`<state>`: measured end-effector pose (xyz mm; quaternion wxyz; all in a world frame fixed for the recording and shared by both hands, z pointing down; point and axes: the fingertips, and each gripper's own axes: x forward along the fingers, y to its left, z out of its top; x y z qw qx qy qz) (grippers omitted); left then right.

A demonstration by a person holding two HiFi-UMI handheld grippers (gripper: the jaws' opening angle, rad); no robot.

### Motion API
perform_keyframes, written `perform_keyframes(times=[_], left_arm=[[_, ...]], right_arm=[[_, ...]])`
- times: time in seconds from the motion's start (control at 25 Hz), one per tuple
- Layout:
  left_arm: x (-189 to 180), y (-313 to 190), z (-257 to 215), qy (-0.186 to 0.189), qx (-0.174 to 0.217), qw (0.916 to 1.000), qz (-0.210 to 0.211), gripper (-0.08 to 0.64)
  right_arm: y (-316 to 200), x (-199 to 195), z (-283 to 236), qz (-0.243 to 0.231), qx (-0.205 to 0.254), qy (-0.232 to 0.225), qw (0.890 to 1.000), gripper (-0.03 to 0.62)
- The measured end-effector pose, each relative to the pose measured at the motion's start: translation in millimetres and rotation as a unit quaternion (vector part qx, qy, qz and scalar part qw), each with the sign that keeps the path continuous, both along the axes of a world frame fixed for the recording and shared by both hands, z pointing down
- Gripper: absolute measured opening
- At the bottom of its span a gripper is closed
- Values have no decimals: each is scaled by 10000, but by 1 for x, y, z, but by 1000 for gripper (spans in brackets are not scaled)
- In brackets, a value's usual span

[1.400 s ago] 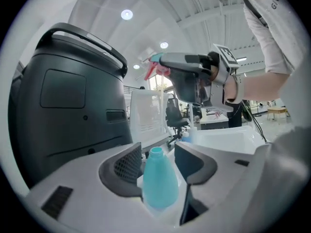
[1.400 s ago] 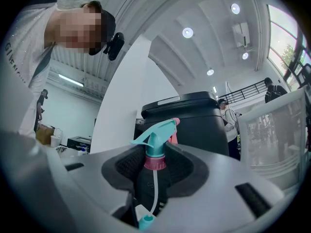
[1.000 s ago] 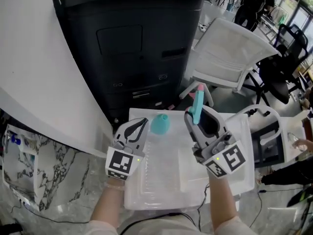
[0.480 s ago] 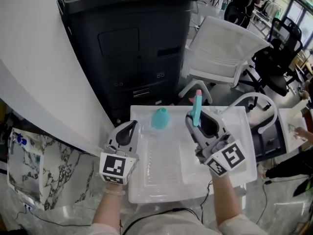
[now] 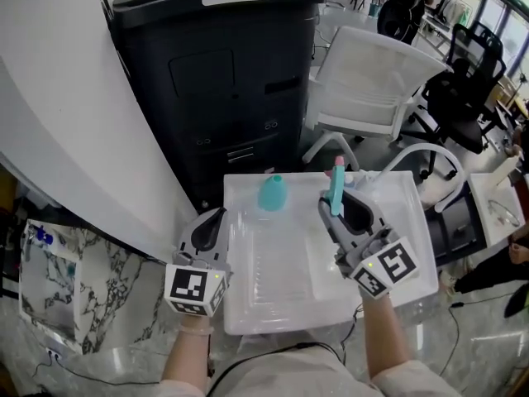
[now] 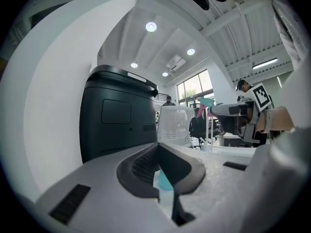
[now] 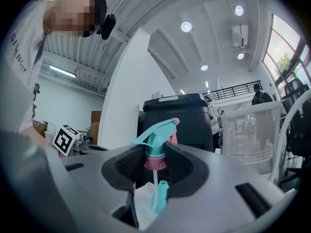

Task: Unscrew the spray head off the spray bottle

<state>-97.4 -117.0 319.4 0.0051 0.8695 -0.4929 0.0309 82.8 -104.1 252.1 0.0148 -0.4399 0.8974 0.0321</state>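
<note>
One spray head clamped in right gripper jaws; left gripper jaws closed, empty; bin ahead.

I'm looking into an open-plan office: a white mesh chair and black swivel chairs stand on a marbled floor, with tall windows and round ceiling lights overhead.

White rimmed bench: one clear, teal-necked spray bottle is carried, at the edge nearest the black cabinet.
</note>
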Motion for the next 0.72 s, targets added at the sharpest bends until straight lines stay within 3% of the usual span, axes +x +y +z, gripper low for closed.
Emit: perform_keyframes(times=[0.72], left_arm=[[-33,36,0,86,24,9994,-348,5]], right_arm=[[34,-10,12,125,-182,-72,9997,135]])
